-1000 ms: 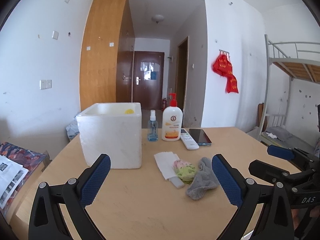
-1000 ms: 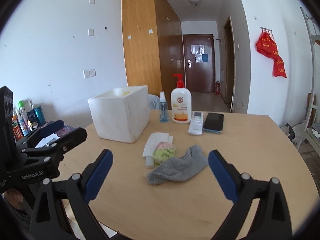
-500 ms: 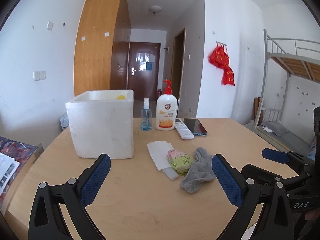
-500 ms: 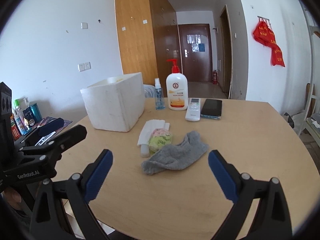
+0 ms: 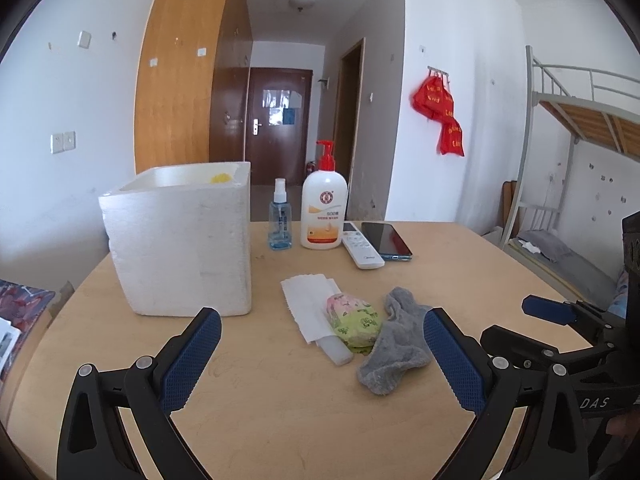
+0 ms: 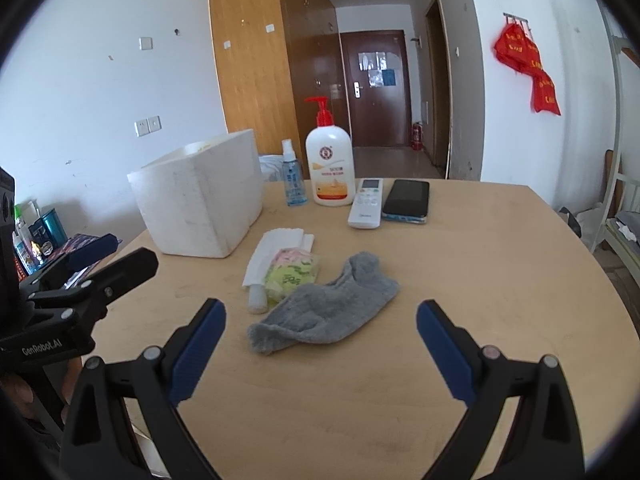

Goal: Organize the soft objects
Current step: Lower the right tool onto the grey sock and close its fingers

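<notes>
Both tools hover over the near edge of the round, light wooden table (image 6: pixel 480 280), and neither has picked anything up: the left hand-held gripper (image 5: pixel 320 356) and the right hand-held gripper (image 6: pixel 320 344) each have their blue-padded jaws spread wide with nothing between them. This looks like the approach step, before any first grasp. The crumpled grey sock (image 6: pixel 328 312) lies in the middle of the table, straight ahead of the right tool, its upper end touching a soft pink-and-green packet (image 6: pixel 292 274) that rests on a folded white tissue (image 5: pixel 308 304). The white foam box (image 5: pixel 180 244) stands open-topped to the left, apart from the pile, and seems the likely bin. The next move probably calls for lowering the right jaws around the sock and pinching a thick fold, without dragging the packet.
</notes>
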